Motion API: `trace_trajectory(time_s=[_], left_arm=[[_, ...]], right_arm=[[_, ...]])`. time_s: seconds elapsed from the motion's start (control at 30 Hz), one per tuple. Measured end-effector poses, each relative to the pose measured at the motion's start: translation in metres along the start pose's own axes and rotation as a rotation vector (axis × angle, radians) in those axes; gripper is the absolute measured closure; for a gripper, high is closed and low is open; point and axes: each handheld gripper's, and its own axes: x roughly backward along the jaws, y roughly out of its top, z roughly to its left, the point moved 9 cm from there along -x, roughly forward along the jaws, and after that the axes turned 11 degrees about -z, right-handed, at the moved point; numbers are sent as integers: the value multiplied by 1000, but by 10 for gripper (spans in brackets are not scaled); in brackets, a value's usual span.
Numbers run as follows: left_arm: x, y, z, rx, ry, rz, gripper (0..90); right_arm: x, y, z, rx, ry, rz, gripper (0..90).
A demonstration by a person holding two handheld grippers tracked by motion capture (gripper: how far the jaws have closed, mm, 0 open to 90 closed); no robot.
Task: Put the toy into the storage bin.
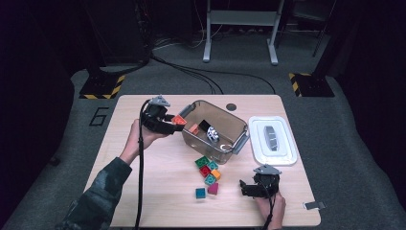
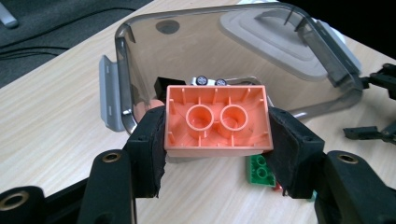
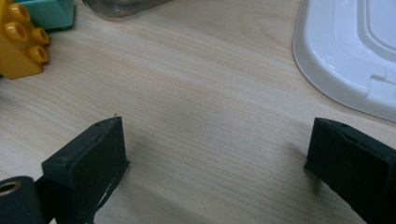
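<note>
An orange brick (image 2: 215,120) shows its hollow underside, with my left gripper (image 2: 215,140) shut on its two sides. In the high view the left gripper (image 1: 173,123) holds that orange brick (image 1: 179,120) at the left rim of the clear plastic bin (image 1: 233,125). The bin holds another orange piece (image 1: 194,128), a black piece and a small white toy with wheels (image 1: 212,133). My right gripper (image 1: 245,188) rests near the table's front right, open, with bare wood between its jaws (image 3: 215,154).
Several loose bricks, green (image 1: 202,162), red, teal and yellow (image 1: 216,174), lie in front of the bin. A yellow brick (image 3: 21,44) lies far left in the right gripper view. The white bin lid (image 1: 273,140) lies to the bin's right.
</note>
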Motion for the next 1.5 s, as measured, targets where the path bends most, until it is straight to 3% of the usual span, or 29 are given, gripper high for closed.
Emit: trace_trajectory(time_s=[0.43, 0.87, 1.23, 1.37, 1.5], left_arm=[[-34, 3, -1, -14, -10, 91, 433], [-65, -5, -9, 3, -25, 171, 431], [-69, -14, -7, -7, -15, 240, 429], [-68, -14, -7, -11, -13, 242, 424], [-65, -12, -9, -18, -11, 239, 347]], right_arm=[[0, 0, 0, 2, 0, -1, 36], [0, 0, 0, -3, 0, -3, 36], [0, 0, 1, -7, -2, -5, 36], [0, 0, 0, -7, -3, -4, 36], [0, 1, 1, -9, -3, -5, 36]])
